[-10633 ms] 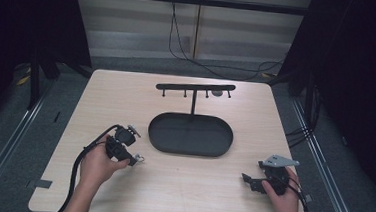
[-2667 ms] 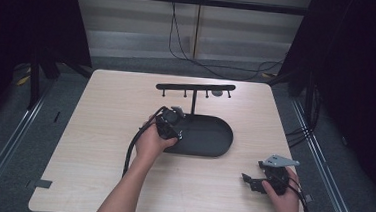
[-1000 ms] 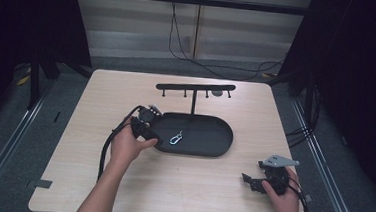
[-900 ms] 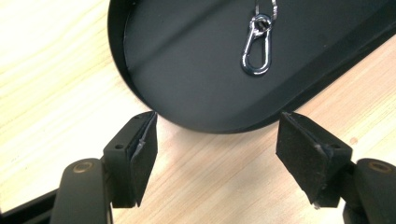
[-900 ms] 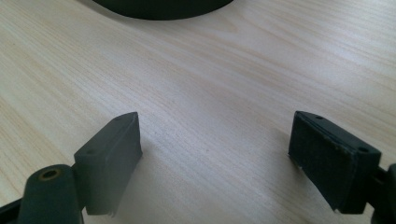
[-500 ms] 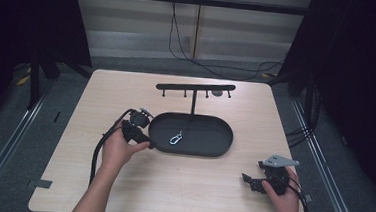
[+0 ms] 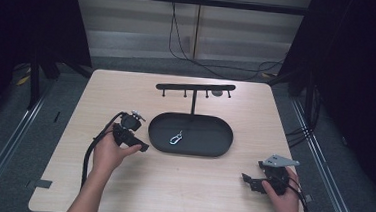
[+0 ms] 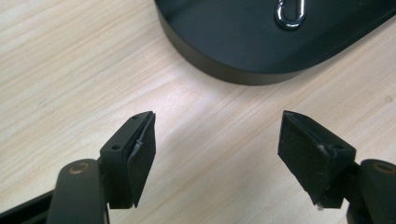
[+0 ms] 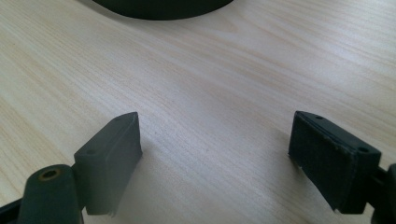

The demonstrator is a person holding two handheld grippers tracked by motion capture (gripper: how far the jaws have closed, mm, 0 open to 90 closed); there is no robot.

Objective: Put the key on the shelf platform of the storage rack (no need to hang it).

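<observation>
Both grippers spread and empty; silver carabiner clip (image 7: 176,137) lying in the black oval tray (image 7: 208,146).

Ahead of the left gripper (image 8: 217,140) jaws, beyond bare wooden table (image 8: 70,70), sits the tray's rim, the clip cut off there. The right gripper (image 9: 215,149) jaws frame bare tabletop, the tray's edge far ahead. A hook stand (image 7: 195,89) rises behind the tray.

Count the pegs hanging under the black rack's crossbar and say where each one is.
4 pegs show in the high view, spaced along the crossbar: near its left end, left of the post, right of the post, near its right end. A grey blob beside the last two may hide more.
</observation>
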